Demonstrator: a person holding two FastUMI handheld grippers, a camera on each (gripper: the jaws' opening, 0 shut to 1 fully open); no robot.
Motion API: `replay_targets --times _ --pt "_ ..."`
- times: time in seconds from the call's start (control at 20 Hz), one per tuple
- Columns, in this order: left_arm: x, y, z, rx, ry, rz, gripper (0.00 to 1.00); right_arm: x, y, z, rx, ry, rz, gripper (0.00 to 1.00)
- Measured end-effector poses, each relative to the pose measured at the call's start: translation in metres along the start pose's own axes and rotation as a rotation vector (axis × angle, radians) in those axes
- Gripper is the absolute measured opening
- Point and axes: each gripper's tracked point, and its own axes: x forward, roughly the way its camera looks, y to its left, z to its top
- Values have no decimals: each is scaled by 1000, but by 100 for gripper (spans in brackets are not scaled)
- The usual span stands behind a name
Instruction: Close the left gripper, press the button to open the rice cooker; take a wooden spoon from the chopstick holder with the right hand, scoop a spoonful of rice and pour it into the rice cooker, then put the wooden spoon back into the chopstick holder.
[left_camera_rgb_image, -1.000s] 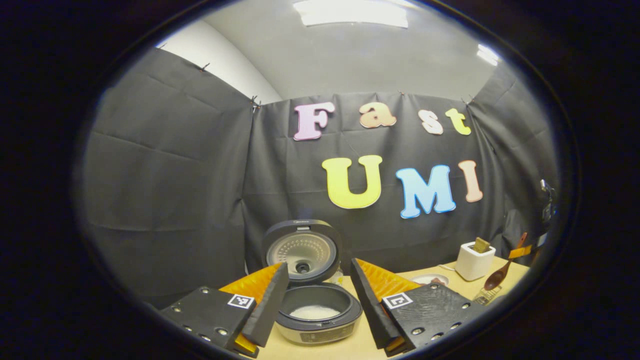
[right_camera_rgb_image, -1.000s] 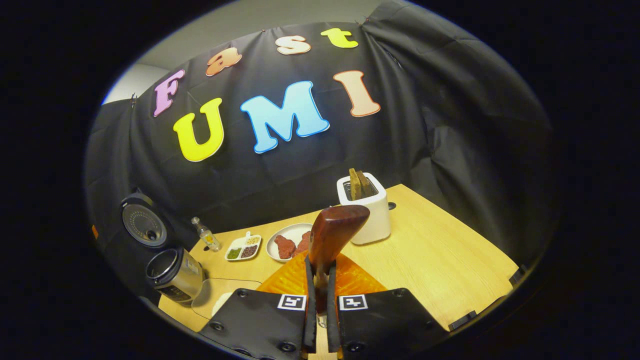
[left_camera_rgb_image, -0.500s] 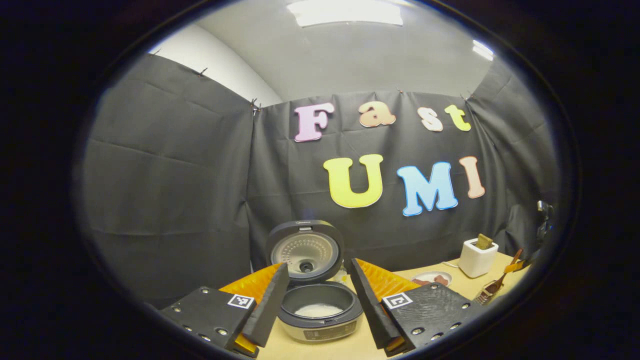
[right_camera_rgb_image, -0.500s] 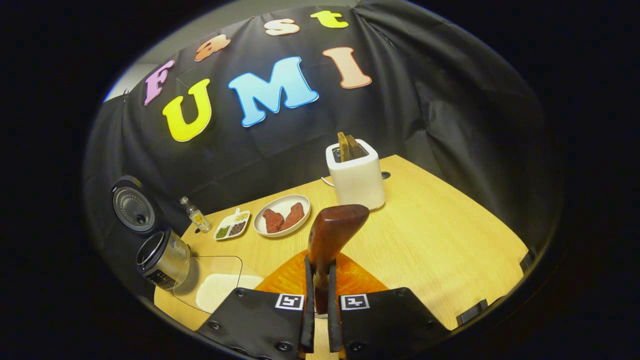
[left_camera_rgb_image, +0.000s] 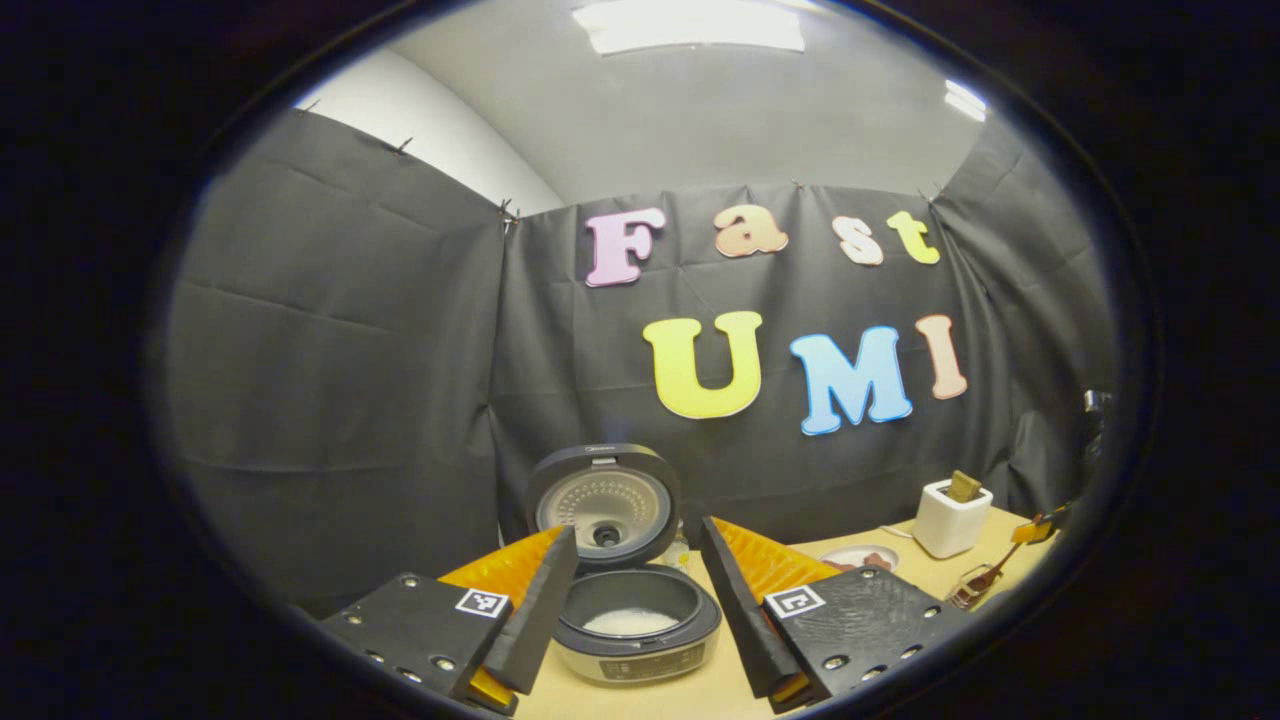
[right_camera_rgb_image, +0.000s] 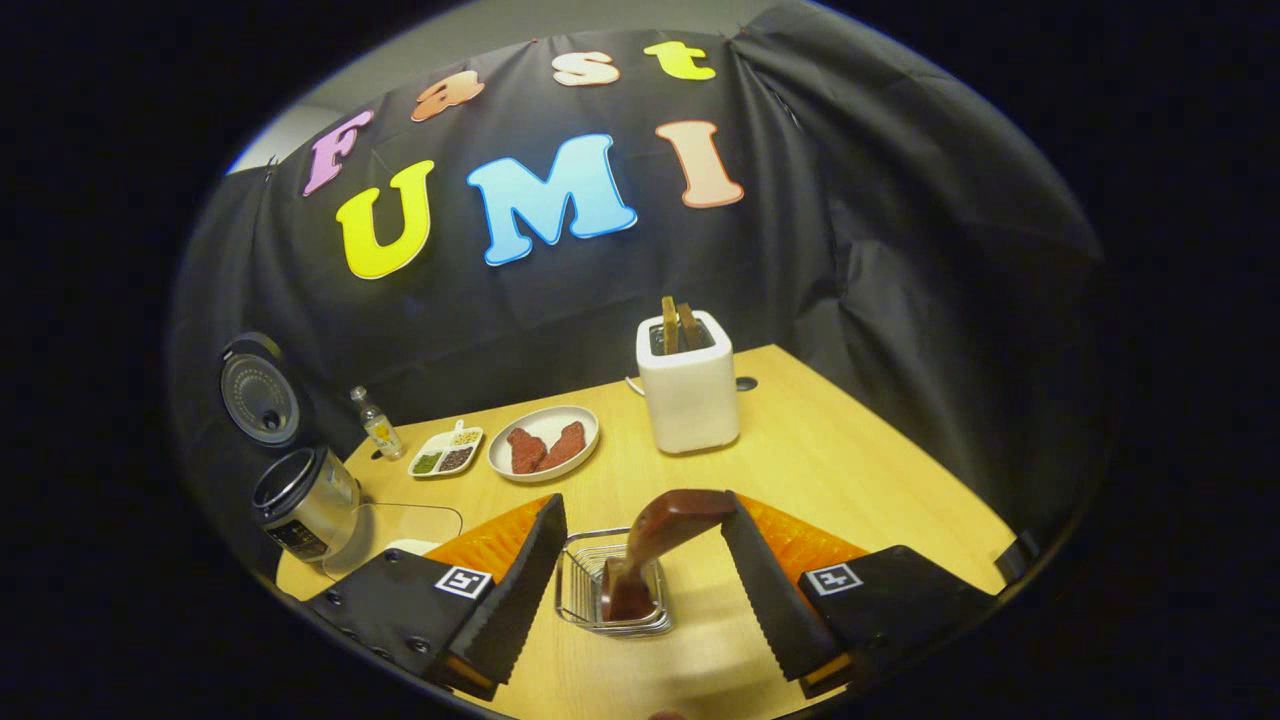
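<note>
Right gripper view: wooden spoon (right_camera_rgb_image: 650, 545) stands in chopstick holder (right_camera_rgb_image: 612, 590), between open right tool (right_camera_rgb_image: 640, 590) fingers.

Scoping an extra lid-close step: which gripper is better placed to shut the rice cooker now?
Left. The left gripper faces the open rice cooker directly, framed between its open fingers. The right gripper hangs open over the chopstick holder holding the wooden spoon, cooker far off.

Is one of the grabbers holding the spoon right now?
No. Both grippers, right and left, are open and hold nothing. The wooden spoon stands in the wire holder.
</note>
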Motion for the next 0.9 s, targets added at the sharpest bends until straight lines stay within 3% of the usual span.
replay_targets --times 0.5,0.9 --pt "80 5 20 -23 22 -17 77 -78 9 83 -180 -199 -37 98" --pt "193 45 48 -56 21 11 80 -103 17 99 -205 -251 -107 98"
